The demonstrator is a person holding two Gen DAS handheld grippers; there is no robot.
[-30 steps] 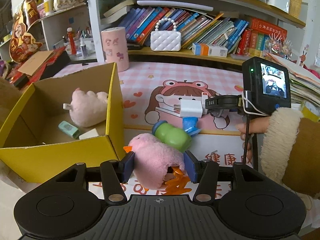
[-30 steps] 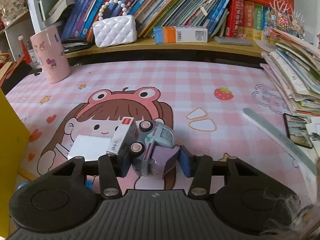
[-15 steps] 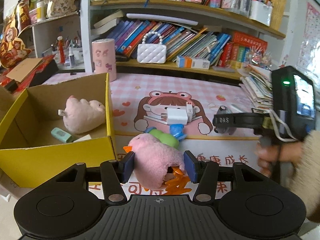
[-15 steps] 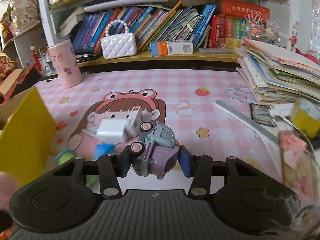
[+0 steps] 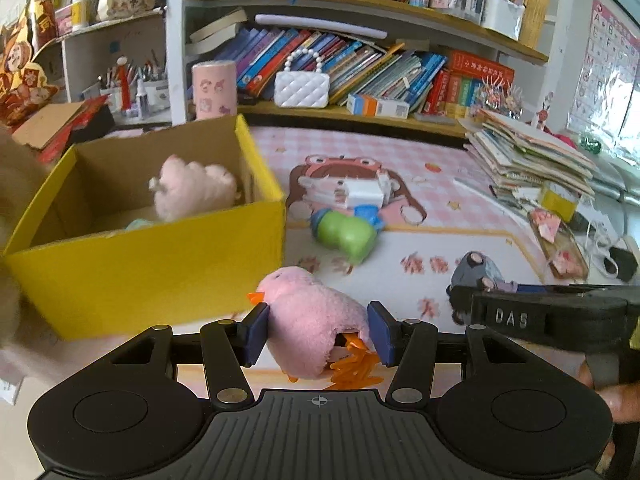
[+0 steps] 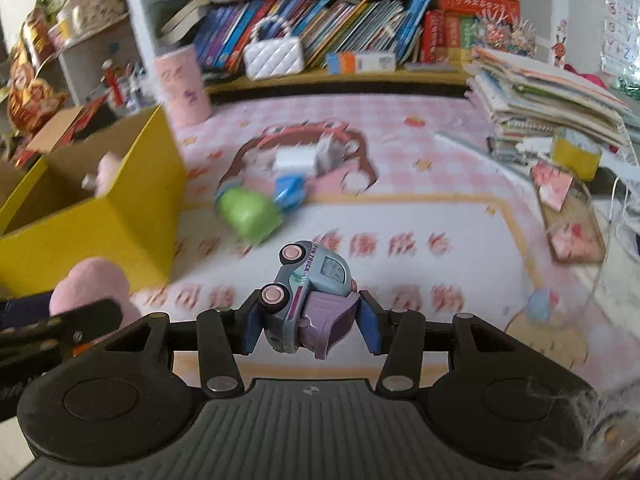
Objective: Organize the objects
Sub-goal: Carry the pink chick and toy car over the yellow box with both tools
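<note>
My left gripper (image 5: 318, 330) is shut on a pink plush chick (image 5: 312, 320) with an orange beak and feet, held in the air in front of the yellow cardboard box (image 5: 160, 264). My right gripper (image 6: 310, 326) is shut on a blue and purple toy truck (image 6: 308, 296), raised above the pink mat; it also shows in the left wrist view (image 5: 476, 276). The box (image 6: 92, 228) holds a pink plush animal (image 5: 192, 188). A green and blue toy (image 5: 344, 232) and a white charger (image 5: 360, 196) lie on the mat.
A bookshelf with a white quilted purse (image 5: 302, 88) and a pink cylinder (image 5: 210, 90) stands at the back. A stack of books and papers (image 5: 528, 160) lies at the right. Small cards and cables (image 6: 572, 208) lie at the mat's right edge.
Both grippers have pulled back and risen from the mat with their toys. The right gripper has moved away from the charger toward the near right. The box now looks closer to the left gripper.
</note>
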